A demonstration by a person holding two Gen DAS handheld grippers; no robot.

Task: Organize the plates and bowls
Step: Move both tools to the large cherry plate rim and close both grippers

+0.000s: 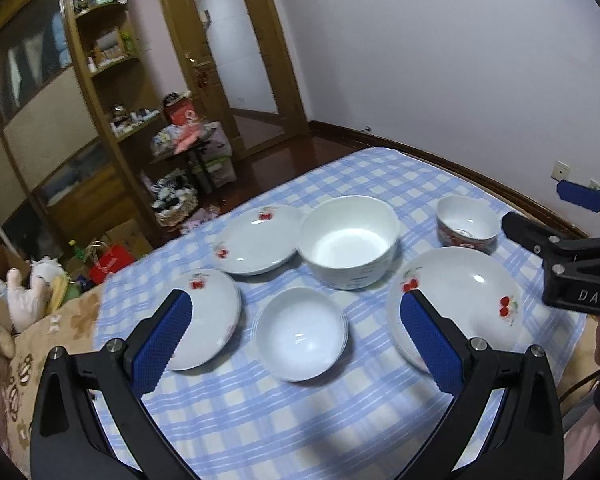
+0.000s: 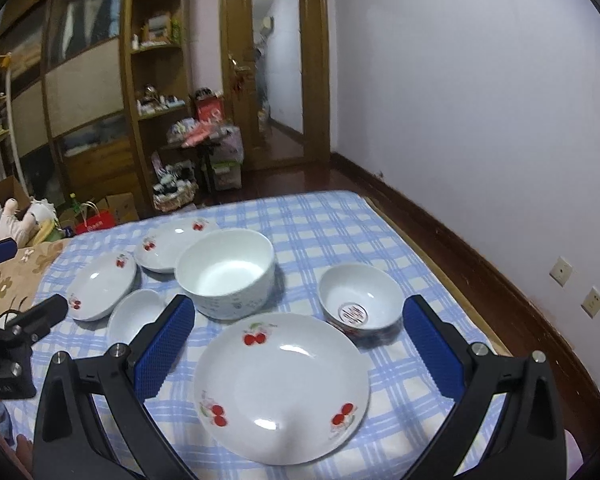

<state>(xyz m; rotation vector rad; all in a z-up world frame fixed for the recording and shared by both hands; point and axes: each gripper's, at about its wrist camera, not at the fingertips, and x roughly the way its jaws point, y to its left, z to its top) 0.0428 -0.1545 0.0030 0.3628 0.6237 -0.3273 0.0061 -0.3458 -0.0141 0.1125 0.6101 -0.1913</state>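
Note:
On the blue checked cloth (image 1: 260, 412) stand three cherry-patterned plates and three bowls. In the left wrist view: a near-left plate (image 1: 214, 316), a far plate (image 1: 260, 240), a large right plate (image 1: 464, 300), a big white bowl (image 1: 350, 240), a small white bowl (image 1: 300, 334) and a red-patterned bowl (image 1: 466, 222). My left gripper (image 1: 296, 340) is open and empty above the small bowl. My right gripper (image 2: 298, 344) is open and empty over the large plate (image 2: 282, 388); the big bowl (image 2: 226, 272) and the red-patterned bowl (image 2: 360, 300) lie beyond.
The cloth covers a bed-like surface beside a white wall (image 2: 480, 100) on the right. A brown floral blanket (image 1: 48, 344) and stuffed toys (image 1: 24, 292) lie at the left. Wooden shelves (image 1: 100, 60), a door (image 2: 278, 64) and floor clutter stand beyond.

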